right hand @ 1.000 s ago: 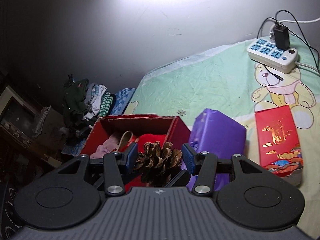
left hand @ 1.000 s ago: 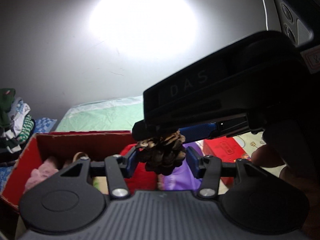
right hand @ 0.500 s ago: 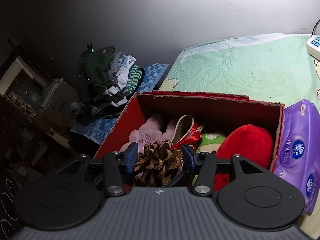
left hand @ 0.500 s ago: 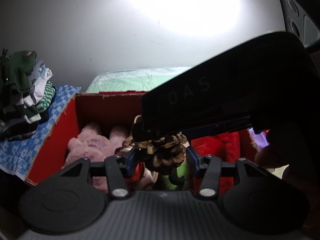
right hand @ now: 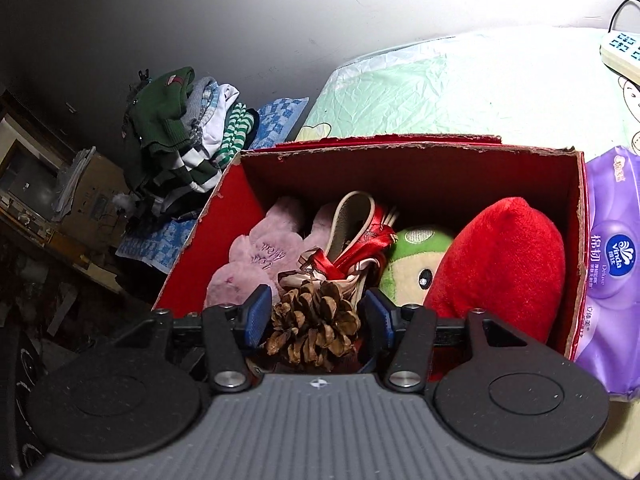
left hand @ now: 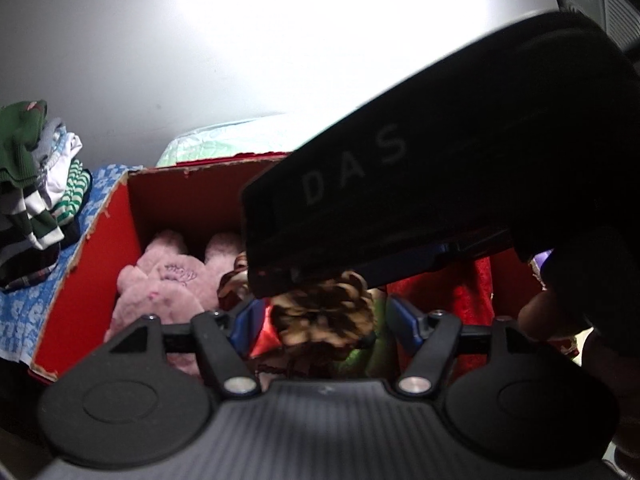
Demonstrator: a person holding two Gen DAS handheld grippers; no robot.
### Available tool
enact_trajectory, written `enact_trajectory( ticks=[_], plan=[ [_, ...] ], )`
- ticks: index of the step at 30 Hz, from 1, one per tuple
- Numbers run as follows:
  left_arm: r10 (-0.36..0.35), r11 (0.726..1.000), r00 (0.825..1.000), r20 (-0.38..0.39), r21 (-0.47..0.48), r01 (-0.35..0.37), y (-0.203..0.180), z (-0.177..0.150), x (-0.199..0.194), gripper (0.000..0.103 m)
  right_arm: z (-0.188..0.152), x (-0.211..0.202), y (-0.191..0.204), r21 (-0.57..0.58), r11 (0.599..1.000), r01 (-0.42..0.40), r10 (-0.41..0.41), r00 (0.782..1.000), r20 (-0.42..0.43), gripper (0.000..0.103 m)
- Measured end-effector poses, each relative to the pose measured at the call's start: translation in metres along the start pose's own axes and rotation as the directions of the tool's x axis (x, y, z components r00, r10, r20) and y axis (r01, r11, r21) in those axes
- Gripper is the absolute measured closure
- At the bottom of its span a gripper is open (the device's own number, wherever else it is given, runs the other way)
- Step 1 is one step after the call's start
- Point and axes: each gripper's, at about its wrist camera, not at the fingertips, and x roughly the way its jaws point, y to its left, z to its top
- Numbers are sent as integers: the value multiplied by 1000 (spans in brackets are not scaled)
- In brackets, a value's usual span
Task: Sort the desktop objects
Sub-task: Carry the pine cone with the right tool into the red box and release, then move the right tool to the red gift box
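— Where is the pine cone (right hand: 316, 324)?

— Low in the middle of my right wrist view, between my right gripper (right hand: 316, 314)'s blue pads (right hand: 256, 314). The pads sit close on either side of it, yet I cannot tell whether they press it or only flank it. It hangs over the near part of the red box (right hand: 400, 148).

— And your left gripper (left hand: 324, 316)?

— Its fingers stand apart, holding nothing. The pine cone shows between them from that camera too, but my right gripper's dark body crosses just above, filling the right half of that frame.

— What lies in the box?

— A pink plush (right hand: 260, 256) at the left, a red-ribboned slipper (right hand: 356, 228) in the middle, a green plush face (right hand: 416, 260) beside it, and a red cushion (right hand: 504, 264) at the right.

— Around the box?

— A purple tissue pack (right hand: 612, 264) touches its right wall. Folded clothes (right hand: 180, 136) are piled at the upper left on a blue checked towel (right hand: 276, 120). A green sheet (right hand: 460, 92) spreads behind, with a power strip (right hand: 620, 52) at the upper right edge.
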Motion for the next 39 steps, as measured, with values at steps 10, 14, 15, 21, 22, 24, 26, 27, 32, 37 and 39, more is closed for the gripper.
enact_trajectory(
  ticks=[10,14,15,21,22,24,26,27,32,37,39],
  plan=[
    [64,998,998,-20,-28,-64,-2,9,-13,30,-1,-17,-2,55,998,-36,34,999,38,39],
    [85,996,996,-14,-38,-86,-9,17,-22,30,2,-37,-2,56,997,-48,42,995,95,39],
    [87,995,996,-11,-39,-87,-11,19,-23,30,2,-43,-3,57,997,-48,42,993,109,39],
    [51,998,999,17,-36,-50,-40,30,-38,28,-2,-75,-19,84,995,-49,34,984,175,39],
    [44,999,999,22,-26,-44,-53,33,-44,28,-4,-80,-24,91,995,-47,30,983,184,39],
    [29,1000,999,23,-9,-29,-71,37,-44,28,-7,-92,-34,106,994,-37,15,980,199,39],
    [8,1000,1000,17,4,-8,-94,42,-45,28,-10,-103,-48,129,991,-22,-5,977,212,39],
    [-1,1000,1000,14,13,1,-102,42,-43,28,-11,-109,-55,140,990,-15,-16,976,218,39],
    [-39,998,999,0,45,39,-142,44,-31,28,-21,-138,-93,200,980,17,-65,969,239,39],
    [-77,994,997,-14,81,78,-184,44,-23,27,-31,-161,-127,241,969,49,-110,963,247,38],
    [-98,989,995,-16,106,99,-204,42,-21,24,-35,-170,-138,247,966,76,-139,958,249,38]
  ],
)
